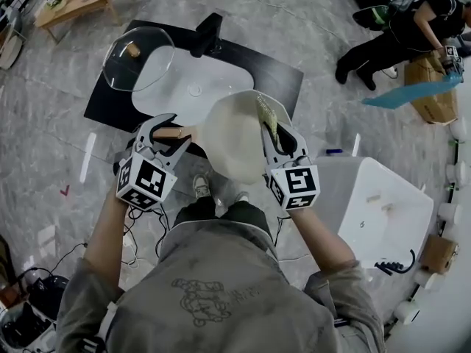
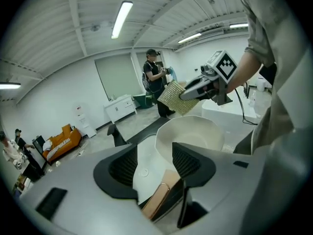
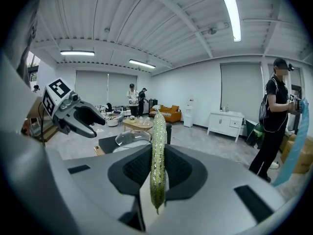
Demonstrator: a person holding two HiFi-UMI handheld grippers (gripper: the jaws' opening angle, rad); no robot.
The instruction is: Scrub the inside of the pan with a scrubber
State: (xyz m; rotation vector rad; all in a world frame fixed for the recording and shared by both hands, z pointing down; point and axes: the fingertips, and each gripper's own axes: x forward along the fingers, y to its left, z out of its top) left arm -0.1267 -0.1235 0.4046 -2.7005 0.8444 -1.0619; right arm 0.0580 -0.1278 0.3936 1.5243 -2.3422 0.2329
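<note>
A cream pan (image 1: 234,137) with a wooden handle (image 1: 175,132) sits over the near edge of the white sink (image 1: 176,90). My left gripper (image 1: 165,133) stands open, its jaws on either side of the handle (image 2: 159,199) without pressing on it. The pan's bowl (image 2: 191,133) lies just beyond those jaws. My right gripper (image 1: 280,137) is shut on a flat green-yellow scrubber (image 1: 267,116), held edge-on at the pan's right rim. That scrubber (image 3: 157,151) stands upright between the right gripper's (image 3: 157,168) pads. From the left gripper view, the scrubber (image 2: 174,98) hangs above the pan.
A glass lid (image 1: 138,57) leans at the sink's far left, on the black counter (image 1: 110,101). A black faucet (image 1: 208,34) stands behind the sink. A white tub (image 1: 386,208) is at my right. A person (image 1: 405,24) crouches by cardboard boxes far right.
</note>
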